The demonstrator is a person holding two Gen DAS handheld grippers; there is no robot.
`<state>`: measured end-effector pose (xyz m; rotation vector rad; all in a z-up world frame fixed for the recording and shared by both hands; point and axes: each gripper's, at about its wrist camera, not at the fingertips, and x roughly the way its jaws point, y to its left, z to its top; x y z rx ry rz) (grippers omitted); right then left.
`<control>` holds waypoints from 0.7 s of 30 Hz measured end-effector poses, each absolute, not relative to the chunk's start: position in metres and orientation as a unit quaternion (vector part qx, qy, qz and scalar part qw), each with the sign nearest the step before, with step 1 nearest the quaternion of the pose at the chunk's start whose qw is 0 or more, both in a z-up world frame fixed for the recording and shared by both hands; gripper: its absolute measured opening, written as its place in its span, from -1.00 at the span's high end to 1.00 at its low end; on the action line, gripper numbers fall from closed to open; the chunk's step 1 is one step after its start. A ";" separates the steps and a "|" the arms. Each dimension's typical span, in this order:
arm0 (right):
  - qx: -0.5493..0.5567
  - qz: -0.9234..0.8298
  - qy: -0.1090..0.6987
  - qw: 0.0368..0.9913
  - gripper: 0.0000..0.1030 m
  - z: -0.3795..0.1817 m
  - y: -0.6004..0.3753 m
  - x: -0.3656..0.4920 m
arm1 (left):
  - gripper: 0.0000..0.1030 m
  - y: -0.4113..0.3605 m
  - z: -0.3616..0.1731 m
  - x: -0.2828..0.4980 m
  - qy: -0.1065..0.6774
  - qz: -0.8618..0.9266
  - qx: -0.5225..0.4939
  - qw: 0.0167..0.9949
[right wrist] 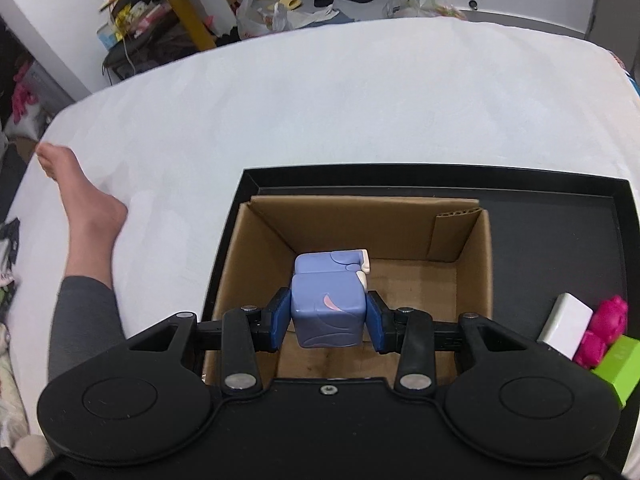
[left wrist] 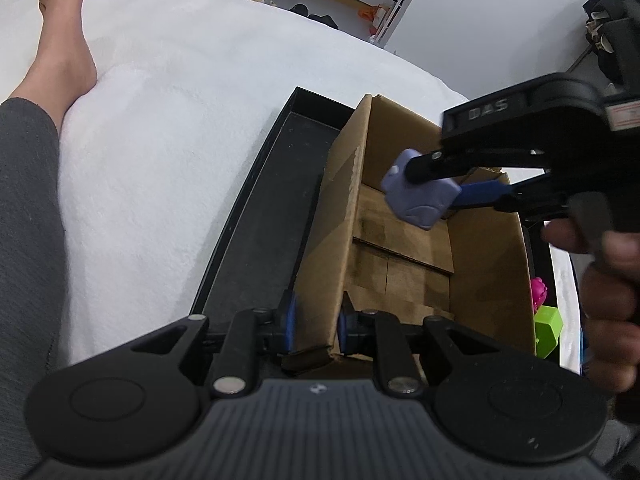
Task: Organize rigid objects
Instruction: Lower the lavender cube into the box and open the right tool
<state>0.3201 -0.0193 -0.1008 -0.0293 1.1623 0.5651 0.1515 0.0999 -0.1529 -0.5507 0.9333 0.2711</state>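
A brown cardboard box (right wrist: 260,248) stands in a black tray (right wrist: 560,240) on a white bed. My right gripper (right wrist: 328,320) is shut on a lavender block toy (right wrist: 326,316) and holds it above the open box. The left wrist view shows that toy (left wrist: 420,196) hanging over the box interior, clamped by the right gripper (left wrist: 448,184). My left gripper (left wrist: 316,328) is shut on the near left wall of the cardboard box (left wrist: 340,216), one blue pad on each side of it.
A white block (right wrist: 564,322), a pink toy (right wrist: 604,330) and a green block (right wrist: 620,364) lie in the tray right of the box. A person's bare foot (right wrist: 80,200) and grey-clad leg rest on the bed at left. Floor clutter lies beyond the bed.
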 end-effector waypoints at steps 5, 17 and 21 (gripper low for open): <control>-0.026 0.263 0.547 0.794 0.25 -0.114 -0.015 0.322 | 0.64 0.100 -0.155 0.150 0.441 0.129 -0.262 0.849; -0.058 0.267 0.554 0.787 0.24 -0.131 -0.013 0.321 | 0.64 0.100 -0.155 0.151 0.441 0.131 -0.271 0.845; -0.058 0.266 0.557 0.785 0.24 -0.134 -0.011 0.322 | 0.64 0.099 -0.154 0.150 0.441 0.131 -0.269 0.846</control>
